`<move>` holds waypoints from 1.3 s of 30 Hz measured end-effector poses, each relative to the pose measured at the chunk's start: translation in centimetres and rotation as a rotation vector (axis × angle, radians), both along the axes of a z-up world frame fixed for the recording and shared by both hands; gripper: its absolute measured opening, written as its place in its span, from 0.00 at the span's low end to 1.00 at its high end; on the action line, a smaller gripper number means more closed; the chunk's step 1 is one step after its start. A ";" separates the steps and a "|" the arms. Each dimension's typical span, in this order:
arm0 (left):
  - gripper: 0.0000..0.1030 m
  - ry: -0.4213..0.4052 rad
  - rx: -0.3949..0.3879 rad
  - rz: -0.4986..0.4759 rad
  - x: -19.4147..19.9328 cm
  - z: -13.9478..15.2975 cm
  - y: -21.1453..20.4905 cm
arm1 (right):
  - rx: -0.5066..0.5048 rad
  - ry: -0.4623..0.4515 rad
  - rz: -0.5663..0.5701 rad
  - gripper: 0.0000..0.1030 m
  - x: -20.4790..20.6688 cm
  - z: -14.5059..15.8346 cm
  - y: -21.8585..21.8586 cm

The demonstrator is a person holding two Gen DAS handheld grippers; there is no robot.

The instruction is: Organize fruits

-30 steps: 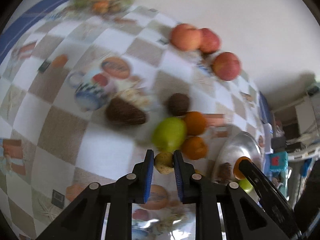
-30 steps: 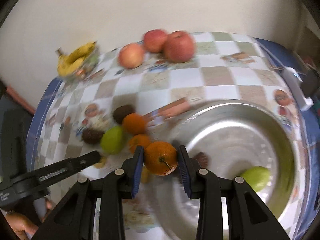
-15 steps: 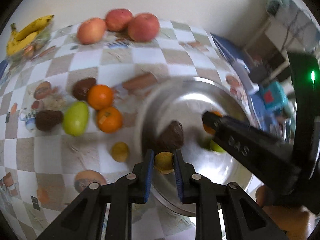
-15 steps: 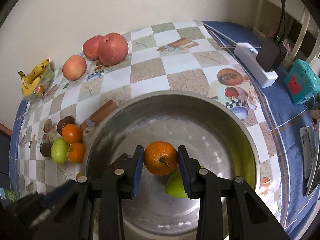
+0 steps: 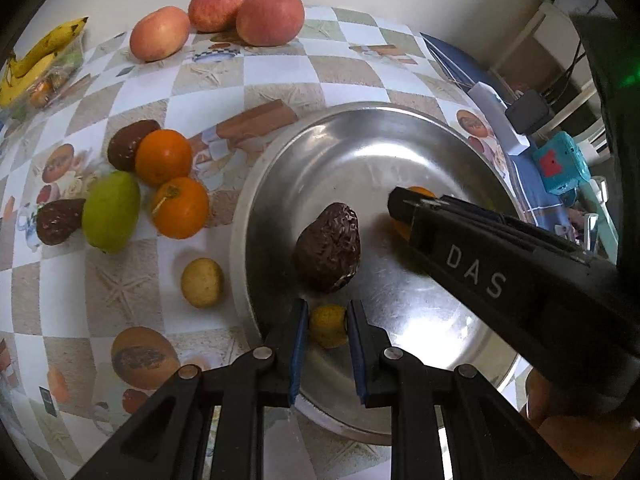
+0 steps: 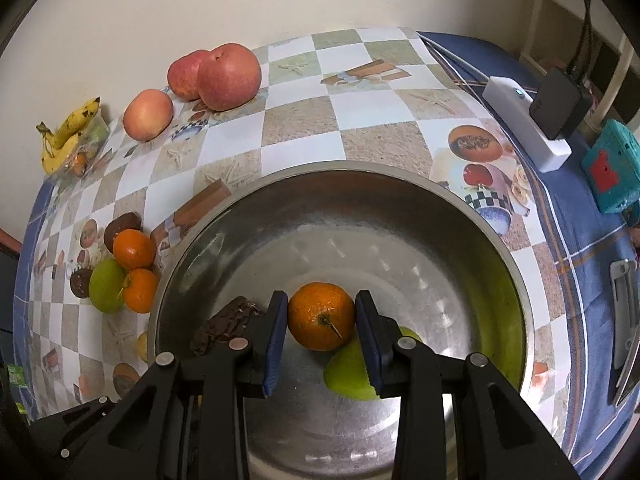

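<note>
It was a home, most likely a dining corner. A table stood against a plain pale wall (image 6: 120, 20), covered with a checked oilcloth (image 6: 300, 128) printed with fruit and crockery (over a blue cloth (image 6: 580, 260)). Loose apples (image 6: 228, 76), bananas (image 6: 68, 136) and a steel bowl (image 6: 400, 216) lay on it, beside a charger (image 6: 524, 128).

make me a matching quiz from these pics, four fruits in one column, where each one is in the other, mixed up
Fruits:
1. round orange with a stem
2. small yellow fruit
3. dark brown bumpy avocado
4. yellow banana bunch

Places:
A. lying loose in the steel bowl
B. between the right gripper's fingers
C. at the table's far left edge
D. between the left gripper's fingers

Pairs: 1-B, 2-D, 3-A, 4-C
</note>
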State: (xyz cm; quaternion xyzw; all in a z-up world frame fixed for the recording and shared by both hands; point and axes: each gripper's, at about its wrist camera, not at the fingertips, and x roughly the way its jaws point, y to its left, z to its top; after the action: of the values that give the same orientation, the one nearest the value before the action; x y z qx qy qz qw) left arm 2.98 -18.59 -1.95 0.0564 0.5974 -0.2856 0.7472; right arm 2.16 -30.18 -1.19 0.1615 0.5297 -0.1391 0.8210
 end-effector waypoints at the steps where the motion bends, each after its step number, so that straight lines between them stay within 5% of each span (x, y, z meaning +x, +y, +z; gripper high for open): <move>1: 0.21 -0.006 0.000 0.002 0.0 -0.1 -0.1 | 0.001 -0.002 0.005 0.35 0.1 -0.1 0.1; 34: 0.24 0.029 -0.099 0.028 0.7 1.8 1.2 | 0.002 -0.017 -0.018 0.42 0.1 0.8 -0.4; 39: 0.37 0.034 -0.115 0.049 1.1 2.4 1.8 | -0.017 -0.030 -0.013 0.42 0.1 1.5 -0.2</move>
State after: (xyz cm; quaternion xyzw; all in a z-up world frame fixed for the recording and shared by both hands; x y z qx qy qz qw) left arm 4.10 -16.76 0.40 -0.0059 0.5939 -0.3020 0.7457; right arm 2.28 -30.40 0.35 0.1600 0.5152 -0.1467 0.8291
